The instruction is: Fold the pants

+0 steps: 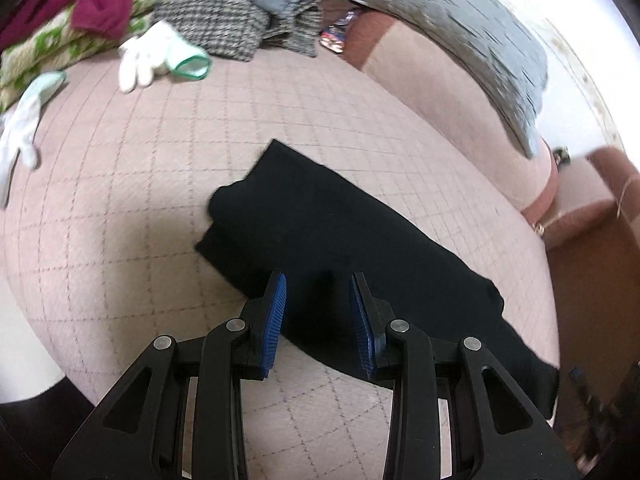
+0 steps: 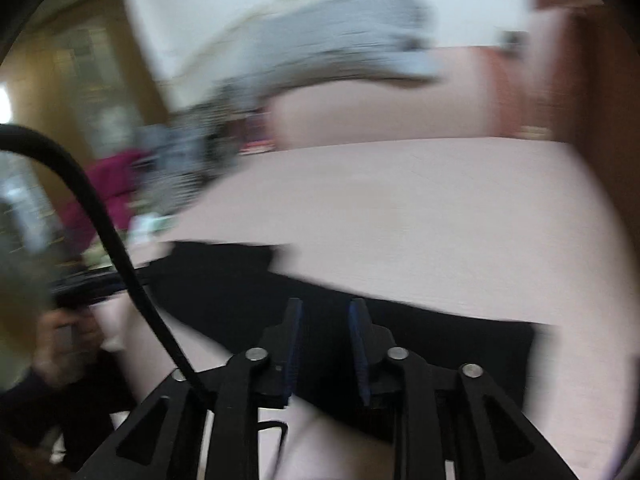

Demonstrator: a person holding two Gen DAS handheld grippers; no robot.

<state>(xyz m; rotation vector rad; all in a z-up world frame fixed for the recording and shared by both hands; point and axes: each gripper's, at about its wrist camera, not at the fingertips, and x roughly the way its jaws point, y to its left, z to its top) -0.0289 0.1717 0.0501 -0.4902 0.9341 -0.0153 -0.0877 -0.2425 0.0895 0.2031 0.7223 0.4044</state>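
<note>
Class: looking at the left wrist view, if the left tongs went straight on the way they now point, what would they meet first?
Most likely the black pants, which lie on the pink quilted cover directly ahead of the left tongs. Depth is unclear, so how soon they would touch cannot be judged.

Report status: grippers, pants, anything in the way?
Left gripper open, empty. Right gripper open, empty. Black pants folded on bed. White gloves well clear.

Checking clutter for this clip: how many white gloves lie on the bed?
2. One glove with a green cuff lies near the clothes pile; the other glove lies at the far left edge. More could be hidden under the pile.
</note>
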